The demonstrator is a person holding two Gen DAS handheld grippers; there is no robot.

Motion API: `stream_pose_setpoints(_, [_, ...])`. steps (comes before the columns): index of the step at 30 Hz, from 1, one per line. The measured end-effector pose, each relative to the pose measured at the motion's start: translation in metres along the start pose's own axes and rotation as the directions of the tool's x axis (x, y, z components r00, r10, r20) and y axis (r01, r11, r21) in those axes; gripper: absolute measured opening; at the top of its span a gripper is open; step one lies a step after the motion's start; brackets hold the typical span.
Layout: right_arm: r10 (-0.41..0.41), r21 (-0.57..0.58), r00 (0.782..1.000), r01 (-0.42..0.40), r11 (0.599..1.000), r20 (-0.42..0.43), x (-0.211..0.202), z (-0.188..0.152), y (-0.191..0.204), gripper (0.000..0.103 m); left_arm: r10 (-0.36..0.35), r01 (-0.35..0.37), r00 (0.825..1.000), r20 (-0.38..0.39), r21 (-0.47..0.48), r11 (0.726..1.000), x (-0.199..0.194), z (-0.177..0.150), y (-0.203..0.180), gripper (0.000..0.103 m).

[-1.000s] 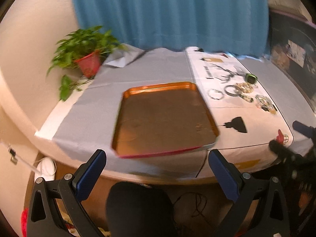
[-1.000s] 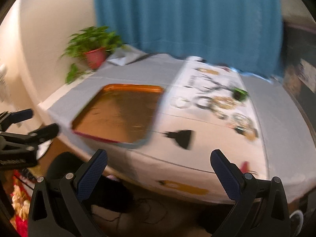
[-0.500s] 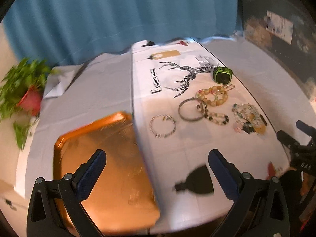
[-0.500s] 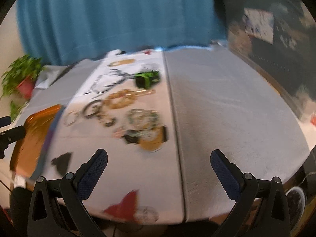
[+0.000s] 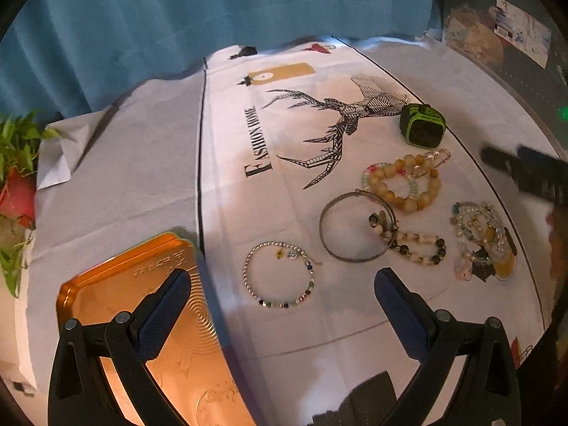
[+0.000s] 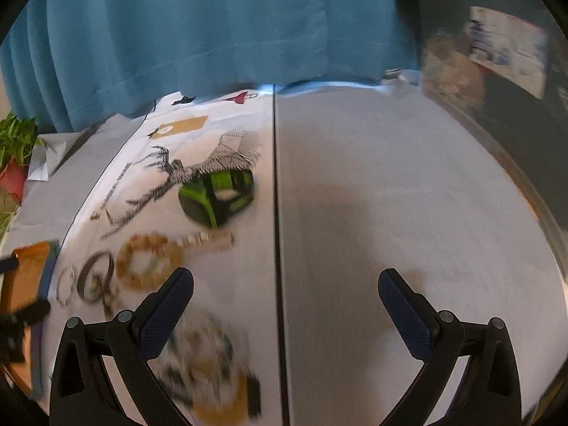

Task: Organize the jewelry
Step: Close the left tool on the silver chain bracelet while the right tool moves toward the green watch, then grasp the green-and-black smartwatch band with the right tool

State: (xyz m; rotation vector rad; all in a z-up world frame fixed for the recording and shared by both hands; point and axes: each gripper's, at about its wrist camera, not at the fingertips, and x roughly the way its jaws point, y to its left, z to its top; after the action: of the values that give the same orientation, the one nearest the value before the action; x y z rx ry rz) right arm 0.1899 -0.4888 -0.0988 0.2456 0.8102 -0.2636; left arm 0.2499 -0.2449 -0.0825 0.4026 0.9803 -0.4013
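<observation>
We are at the approach step: nothing is picked up yet, and both tongs hang above the desk with their jaws spread wide and nothing between them. The left gripper [image 5: 280,305] hovers over the seam where the orange tray [image 5: 106,284] meets the printed cloth [image 5: 248,113], its left finger over the tray and its right finger over the cloth. Just ahead of it lies the thin beaded bracelet [image 5: 278,275], close to the tray's right edge. Further toward the desk's right edge sit the metal bangle [image 5: 355,229], touching a dark-and-cream beaded strand [image 5: 411,245], then the amber bead bracelet [image 5: 403,183], a tangled cluster of pale beads [image 5: 482,241], and the green watch [image 5: 422,126] toward the far edge.

The right gripper [image 6: 285,307] straddles the cloth's black border, with the bead cluster blurred under its left finger and bare grey tablecloth [image 6: 408,177] under its right.

We judge the tray is the destination and holds no jewelry in the part we can see. The next move calls for lowering the left tongs over the thin bracelet, pinching one side of its loop, and carrying it the short way onto the tray.
</observation>
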Motion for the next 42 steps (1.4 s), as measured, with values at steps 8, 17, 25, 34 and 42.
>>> stream_pose_setpoints(8, [0.074, -0.056, 0.992, -0.080, 0.995, -0.098, 0.058, 0.036, 0.038, 0.103, -0.089, 0.100, 0.990, -0.113, 0.101, 0.990, 0.036, 0.016, 0.002, 0.103])
stream_pose_setpoints(17, [-0.022, -0.120, 0.992, 0.007, 0.993, -0.125, 0.103, 0.051, 0.036, 0.103, -0.146, 0.188, 0.950, -0.275, 0.135, 0.973, 0.071, 0.026, 0.010, 0.096])
stream_pose_setpoints(25, [-0.014, -0.158, 0.998, 0.003, 0.987, -0.063, 0.092, 0.050, 0.038, 0.049, -0.259, 0.277, 0.941, -0.218, 0.056, 0.959, 0.057, 0.032, 0.016, 0.002])
stream_pose_setpoints(34, [0.004, -0.067, 1.000, -0.005, 0.998, -0.011, 0.039, 0.050, 0.006, 0.018, -0.265, 0.266, 0.962, -0.063, 0.018, 0.964, -0.014, 0.026, 0.033, 0.002])
stream_pose_setpoints(42, [-0.003, -0.106, 0.996, 0.013, 0.994, 0.091, -0.041, 0.044, -0.002, 0.000, -0.265, 0.269, 0.961, 0.079, -0.034, 0.963, -0.092, 0.003, 0.051, 0.002])
